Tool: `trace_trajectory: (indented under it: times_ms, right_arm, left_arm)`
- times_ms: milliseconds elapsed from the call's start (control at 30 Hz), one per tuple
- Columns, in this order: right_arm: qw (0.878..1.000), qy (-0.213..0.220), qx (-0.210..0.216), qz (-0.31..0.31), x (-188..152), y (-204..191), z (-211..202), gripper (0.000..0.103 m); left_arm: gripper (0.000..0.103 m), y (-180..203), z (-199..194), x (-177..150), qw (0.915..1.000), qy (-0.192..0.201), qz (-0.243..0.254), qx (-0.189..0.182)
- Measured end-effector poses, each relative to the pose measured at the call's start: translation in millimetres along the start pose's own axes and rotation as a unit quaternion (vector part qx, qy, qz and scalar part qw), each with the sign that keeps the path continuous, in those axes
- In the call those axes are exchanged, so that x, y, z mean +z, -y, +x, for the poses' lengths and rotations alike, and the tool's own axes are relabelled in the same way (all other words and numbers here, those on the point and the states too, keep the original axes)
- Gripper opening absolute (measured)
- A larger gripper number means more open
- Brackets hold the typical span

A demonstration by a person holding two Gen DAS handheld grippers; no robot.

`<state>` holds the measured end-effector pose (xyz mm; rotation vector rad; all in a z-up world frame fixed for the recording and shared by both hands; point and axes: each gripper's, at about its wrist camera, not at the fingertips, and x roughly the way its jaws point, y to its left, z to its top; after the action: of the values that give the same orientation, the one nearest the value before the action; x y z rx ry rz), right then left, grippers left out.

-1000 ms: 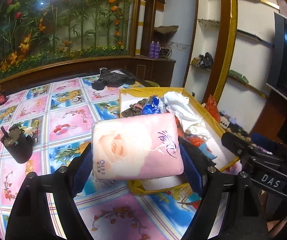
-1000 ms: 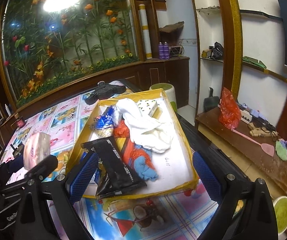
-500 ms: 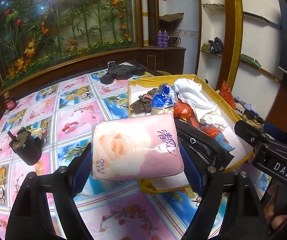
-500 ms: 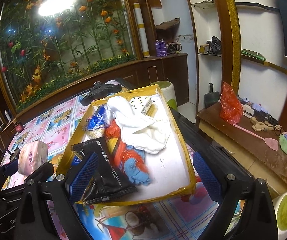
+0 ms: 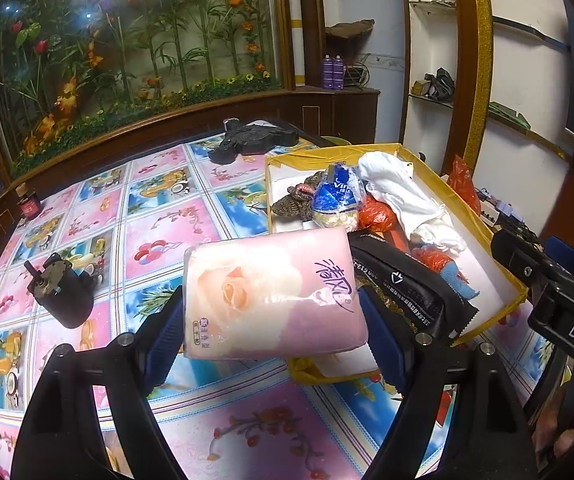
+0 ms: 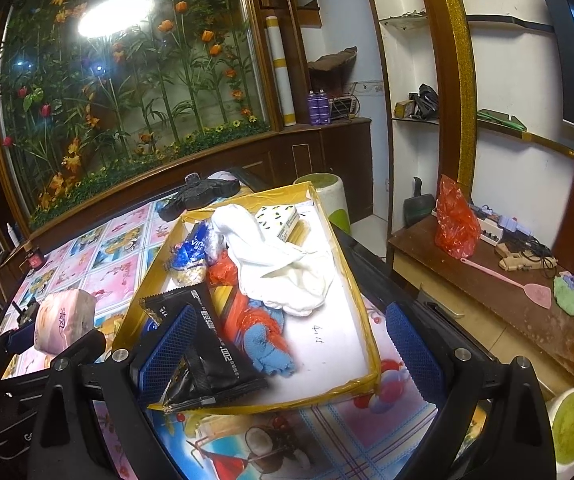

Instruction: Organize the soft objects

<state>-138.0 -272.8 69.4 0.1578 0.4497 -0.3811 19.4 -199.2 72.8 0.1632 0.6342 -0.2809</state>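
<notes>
Tissue pack carried beside the box

The left hand-held gripper (image 5: 273, 320) clamps the pink tissue pack (image 5: 273, 294) mid-frame above the surface, likely bound for the yellow box (image 6: 367, 344); the right hand-held gripper (image 6: 287, 350) hangs wide open, empty, over the box's clutter.

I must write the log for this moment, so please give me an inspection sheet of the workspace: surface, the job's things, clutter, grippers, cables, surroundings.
Surface: table under a pink and blue picture-tile cloth.
Job's things: pink tissue pack clamped in the air; yellow-rimmed box holds a white cloth, black pouch, blue snack bag, red-and-blue glove.
Clutter: black cup-like object, small red jar, black device at the far edge.
Grippers: left gripper shut on the pack; right gripper open over the box, empty.
Cables: tangle on the side bench.
Surroundings: flower display, wall shelves, red bag.
</notes>
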Motion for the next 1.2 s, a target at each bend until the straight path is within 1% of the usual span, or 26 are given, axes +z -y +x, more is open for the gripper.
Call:
trace_trajectory:
  times_ms: [600,767,1133,1200]
  right_arm:
    - [1.0,-0.001,-0.005,0.007,-1.1,7.0,-1.9,0.098]
    - [1.0,0.001,-0.006,0.007,-1.6,7.1,-3.1,0.098]
    - [1.0,0.004,-0.009,0.005,-1.5,7.4,-4.0,0.098]
    - [1.0,0.004,-0.009,0.003,-1.5,7.5,-4.0,0.098]
  left_arm:
    - [0.082,0.9,5.4,-3.1,0.9999,-0.01,0.01,0.003]
    - [0.082,2.7,6.0,-4.3,0.9997,-0.01,0.02,0.014]
    - [0.082,6.2,3.8,-3.8,0.9992,-0.008,0.03,0.023]
    - [0.082,6.2,3.1,-4.1,0.999,-0.007,0.032,0.029]
